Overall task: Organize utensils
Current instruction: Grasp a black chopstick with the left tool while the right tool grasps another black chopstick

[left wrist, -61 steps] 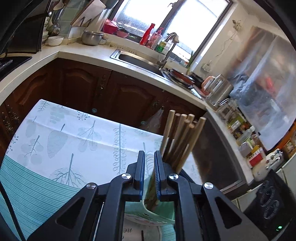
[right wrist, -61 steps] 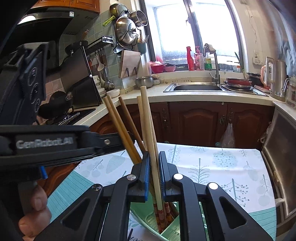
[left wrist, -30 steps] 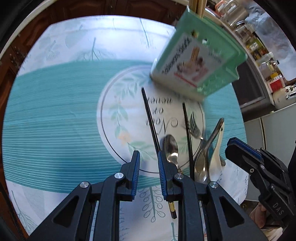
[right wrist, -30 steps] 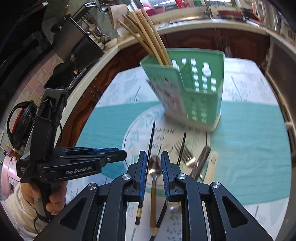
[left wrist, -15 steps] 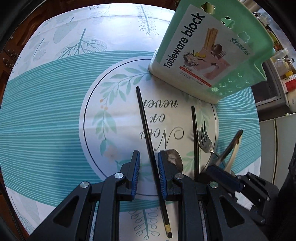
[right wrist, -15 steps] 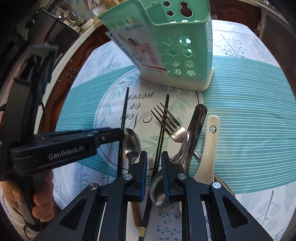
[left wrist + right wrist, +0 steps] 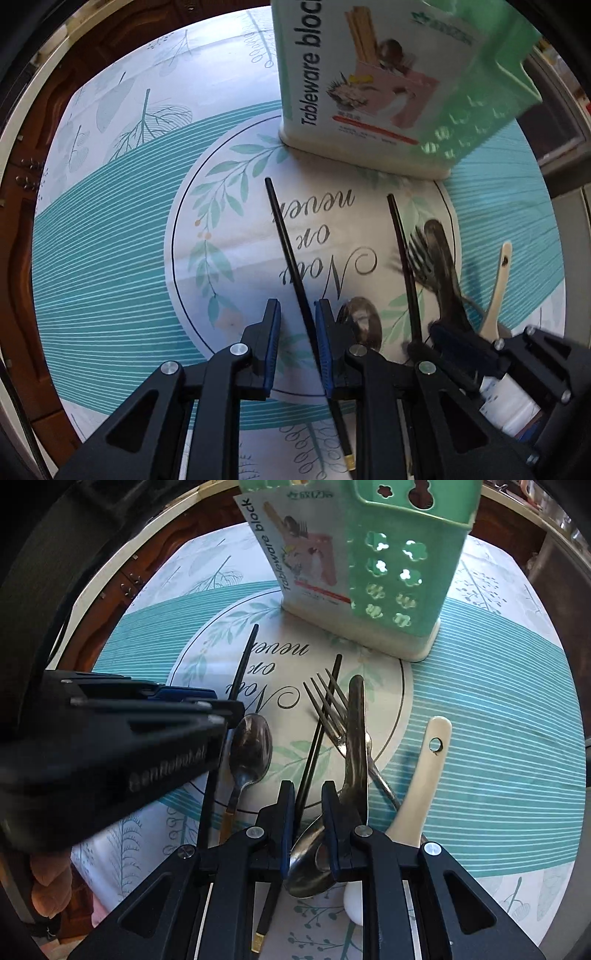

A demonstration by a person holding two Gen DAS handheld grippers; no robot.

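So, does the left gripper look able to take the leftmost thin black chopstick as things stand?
Probably yes: the left gripper is open astride the leftmost thin black chopstick, which lies alone on the printed mat, with nothing lying across it.

The left gripper (image 7: 297, 314) points straight down at the printed tablecloth (image 7: 110, 236), its jaws slightly parted around 1 black chopstick (image 7: 291, 258). Whether the pads touch it is unclear. A 2nd chopstick (image 7: 404, 262), a fork (image 7: 421, 258) and spoons lie to the right, where the right gripper (image 7: 443, 334) reaches in. The green holder (image 7: 376, 81) stands beyond.
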